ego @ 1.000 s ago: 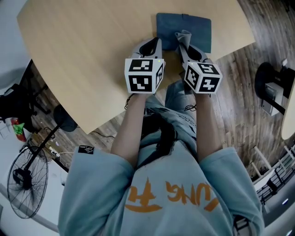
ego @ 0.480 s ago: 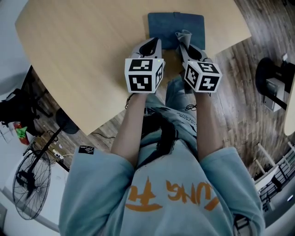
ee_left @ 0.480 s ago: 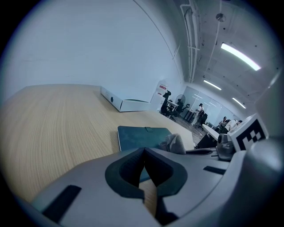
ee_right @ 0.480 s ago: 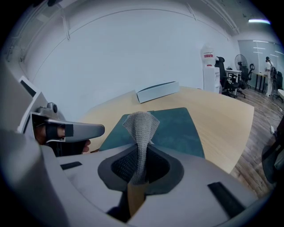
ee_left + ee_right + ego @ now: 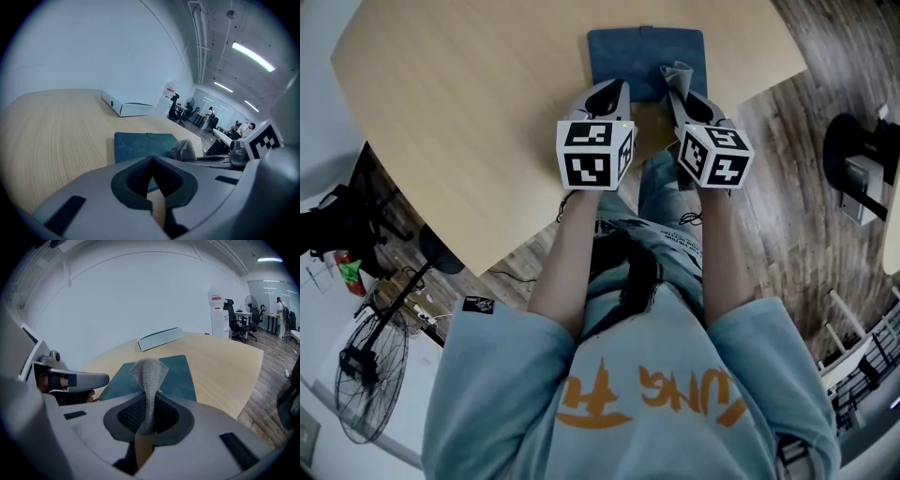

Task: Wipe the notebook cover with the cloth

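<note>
I see both forearms (image 5: 570,251) stretched forward, side by side (nearly parallel); left gripper (image 5: 152,161) closed on nothing, right gripper (image 5: 146,405) clamped on cloth (image 5: 149,372).

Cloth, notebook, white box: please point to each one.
cloth (image 5: 149,373): right gripper view, flared top end.
notebook (image 5: 628,56): head view, bare cover.
white box (image 5: 127,104): left gripper view, top.

Orange "UNG" on the shirt (image 5: 630,398)

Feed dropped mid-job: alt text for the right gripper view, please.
The right gripper is shut on a grey cloth that stands up between its jaws. Just ahead, a dark teal notebook lies flat on the wooden table, with a white box farther back.
</note>
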A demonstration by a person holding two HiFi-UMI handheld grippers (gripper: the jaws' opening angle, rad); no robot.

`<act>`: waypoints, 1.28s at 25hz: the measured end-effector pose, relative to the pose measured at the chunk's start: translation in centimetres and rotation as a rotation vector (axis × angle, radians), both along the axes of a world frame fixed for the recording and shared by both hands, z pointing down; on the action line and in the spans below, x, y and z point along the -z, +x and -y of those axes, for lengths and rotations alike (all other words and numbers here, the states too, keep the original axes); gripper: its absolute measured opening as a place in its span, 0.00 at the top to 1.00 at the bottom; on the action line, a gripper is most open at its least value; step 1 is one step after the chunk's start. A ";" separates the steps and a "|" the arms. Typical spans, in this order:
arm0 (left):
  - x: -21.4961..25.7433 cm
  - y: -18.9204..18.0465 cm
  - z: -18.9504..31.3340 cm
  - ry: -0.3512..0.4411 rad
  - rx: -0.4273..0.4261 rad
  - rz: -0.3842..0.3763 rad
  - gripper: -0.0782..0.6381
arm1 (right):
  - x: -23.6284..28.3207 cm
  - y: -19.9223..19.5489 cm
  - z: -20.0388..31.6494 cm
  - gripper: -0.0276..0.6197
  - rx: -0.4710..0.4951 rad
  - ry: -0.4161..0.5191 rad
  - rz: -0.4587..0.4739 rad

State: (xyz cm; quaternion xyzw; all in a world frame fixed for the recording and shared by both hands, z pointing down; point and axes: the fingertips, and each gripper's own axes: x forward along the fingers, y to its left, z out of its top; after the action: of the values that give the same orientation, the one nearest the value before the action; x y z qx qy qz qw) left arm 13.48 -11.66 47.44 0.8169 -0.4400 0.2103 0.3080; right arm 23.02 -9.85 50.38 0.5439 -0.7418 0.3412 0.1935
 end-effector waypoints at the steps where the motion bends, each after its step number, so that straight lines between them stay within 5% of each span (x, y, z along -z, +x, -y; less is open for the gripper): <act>1: 0.0 0.2 0.0 -0.001 -0.002 0.002 0.87 | 0.0 0.2 0.0 0.92 0.000 0.002 0.002; 21: 0.1 5.4 0.3 -0.001 -0.096 -0.001 0.87 | -0.2 6.5 -0.1 0.92 -0.128 -0.013 -0.009; 27: 0.8 3.4 0.0 0.019 -0.086 0.003 0.87 | 0.8 9.0 -0.2 0.91 -0.273 -0.005 0.015; 32: 1.4 -0.1 0.3 0.033 -0.050 -0.001 0.87 | 2.4 6.2 0.5 0.91 -0.250 0.037 0.003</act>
State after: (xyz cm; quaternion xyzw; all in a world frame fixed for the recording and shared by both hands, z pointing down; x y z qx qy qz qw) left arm 13.34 -11.93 46.03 0.8327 -0.4227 0.2104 0.2894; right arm 29.23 -10.32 47.97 0.6351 -0.6746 0.3499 0.1382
